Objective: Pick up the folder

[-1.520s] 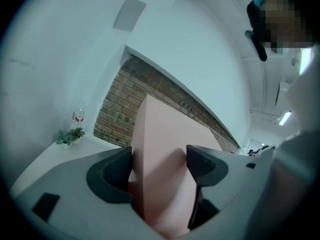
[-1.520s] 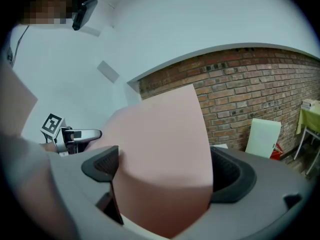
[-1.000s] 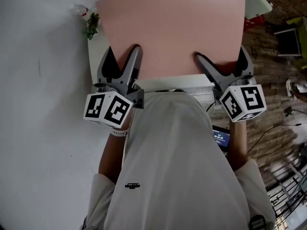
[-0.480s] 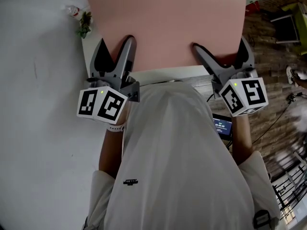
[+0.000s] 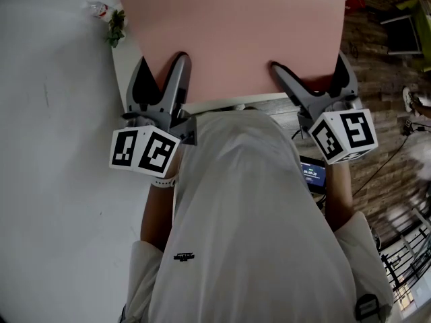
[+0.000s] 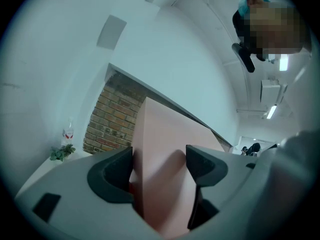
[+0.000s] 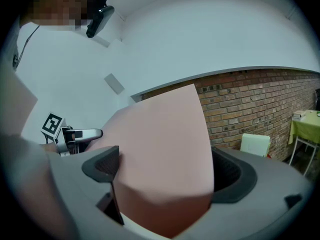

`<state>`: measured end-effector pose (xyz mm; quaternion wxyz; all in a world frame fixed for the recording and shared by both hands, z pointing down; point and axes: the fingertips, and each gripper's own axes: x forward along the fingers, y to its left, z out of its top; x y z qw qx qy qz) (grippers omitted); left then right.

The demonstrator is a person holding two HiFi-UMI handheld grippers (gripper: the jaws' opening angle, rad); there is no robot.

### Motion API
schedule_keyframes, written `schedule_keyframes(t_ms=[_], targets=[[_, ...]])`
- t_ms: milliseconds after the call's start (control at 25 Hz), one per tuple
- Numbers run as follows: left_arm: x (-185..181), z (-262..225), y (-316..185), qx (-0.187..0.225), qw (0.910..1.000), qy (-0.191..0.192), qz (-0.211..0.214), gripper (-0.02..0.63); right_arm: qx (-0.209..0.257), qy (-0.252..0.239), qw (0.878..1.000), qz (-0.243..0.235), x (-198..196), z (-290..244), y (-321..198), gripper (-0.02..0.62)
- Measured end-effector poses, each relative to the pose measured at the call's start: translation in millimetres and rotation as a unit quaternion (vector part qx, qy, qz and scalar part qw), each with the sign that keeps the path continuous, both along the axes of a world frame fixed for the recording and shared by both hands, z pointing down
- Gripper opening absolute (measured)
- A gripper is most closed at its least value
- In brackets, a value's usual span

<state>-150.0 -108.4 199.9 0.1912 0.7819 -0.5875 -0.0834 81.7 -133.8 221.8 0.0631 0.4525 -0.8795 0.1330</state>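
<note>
A large pink folder (image 5: 236, 39) hangs tilted above the white table (image 5: 124, 69), held by its near edge. My left gripper (image 5: 161, 73) is shut on the folder's near left corner, and my right gripper (image 5: 308, 73) is shut on its near right part. In the left gripper view the folder (image 6: 160, 144) runs up between the jaws of the left gripper (image 6: 159, 161). The folder (image 7: 160, 149) bulges between the jaws of the right gripper (image 7: 162, 169) in the right gripper view. The left gripper's marker cube (image 7: 52, 125) shows beyond it.
A small green plant (image 5: 114, 29) and a clear bottle (image 5: 97, 9) stand at the table's far left corner. A lit phone screen (image 5: 313, 175) sits by my right hip. A brick wall (image 7: 250, 109), a white chair (image 7: 255, 144) and a green table (image 7: 305, 121) lie to the right.
Both grippers have raised the folder towards the camera, so it covers more of the table. The left gripper has shifted slightly left.
</note>
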Motion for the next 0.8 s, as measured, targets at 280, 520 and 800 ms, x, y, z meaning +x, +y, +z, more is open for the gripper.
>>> schedule_keyframes(t_ms=[280,520,800], targets=[[-2.3,-0.2,2.8,-0.003,1.0000,-0.001,-0.006,0.342,-0.002,0.000,1.000,-0.006,-2.9,0.5,-0.3,0.554],[-4.9,0.2,5.1,-0.006,1.0000,0.002,-0.007,0.341,-0.005,0.000,1.000,-0.007,-5.4,0.0,2.1,0.554],[-7.2,5.8,7.8,-0.010,0.9999,0.004,-0.006,0.341,-0.010,0.003,1.000,-0.007,-7.7,5.1,4.9,0.554]])
